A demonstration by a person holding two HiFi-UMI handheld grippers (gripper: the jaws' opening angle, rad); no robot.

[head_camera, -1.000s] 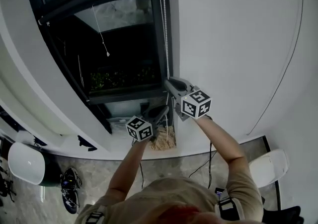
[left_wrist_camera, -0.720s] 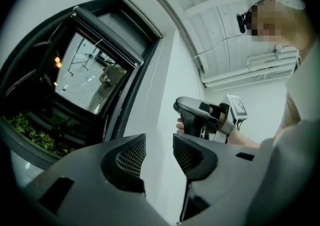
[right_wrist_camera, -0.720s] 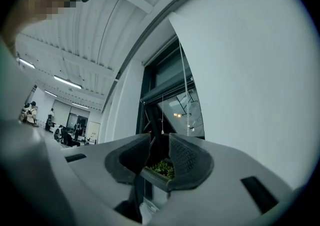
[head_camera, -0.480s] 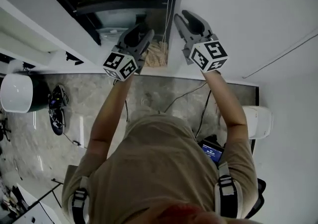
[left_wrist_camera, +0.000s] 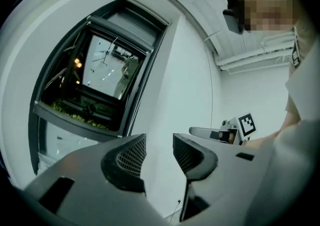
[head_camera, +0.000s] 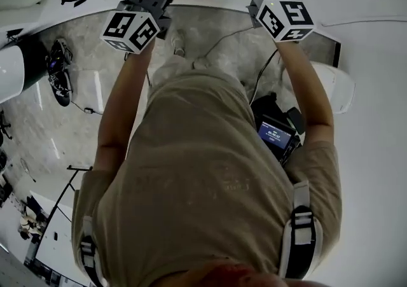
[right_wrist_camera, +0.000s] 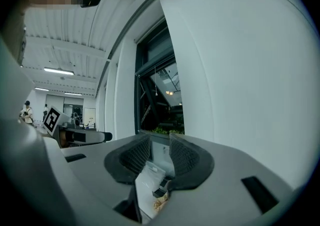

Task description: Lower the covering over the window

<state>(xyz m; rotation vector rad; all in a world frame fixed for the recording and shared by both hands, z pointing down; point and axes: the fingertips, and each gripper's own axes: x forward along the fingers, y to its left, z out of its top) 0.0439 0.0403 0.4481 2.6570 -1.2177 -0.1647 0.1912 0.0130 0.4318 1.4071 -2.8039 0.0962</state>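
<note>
Window (left_wrist_camera: pixel 100 77) first: in the left gripper view its dark frame sits in the white wall (left_wrist_camera: pixel 187 69), up and left of my line. The glass shows bare, with lamps and greenery plain through it, so the covering isn't down over it. A paler panel (left_wrist_camera: pixel 127 19) sits at the top of the frame, and I can't tell whether that's the covering's edge. One pane looks tilted into the room. In the right gripper view a thin cord (right_wrist_camera: pixel 155 83) hangs inside the opening; whether it works the covering, I can't say. Now the hands. The left gripper (left_wrist_camera: pixel 159 146) points level at the wall beside the frame, its fingers (left_wrist_camera: pixel 129 156) apart, just been opening, nothing but wall between them. The right gripper (right_wrist_camera: pixel 160 142) is the same: fingers (right_wrist_camera: pixel 186 159) apart, just been opening, with only the window's lower part and a pale packet (right_wrist_camera: pixel 149 182) well below showing through the gap. In the head view both sit low, out over the floor (head_camera: pixel 95 76). I read this as empty hands between grips, either about to reach up for another pull or standing off from the cord. To do it well, I reckon I should pick out the one run that brings the covering down and close squarely on it. Then pull straight down along the wall, not outward, keep one hand clamped while the other reaches up, and watch that tilted pane for a snag.
</note>
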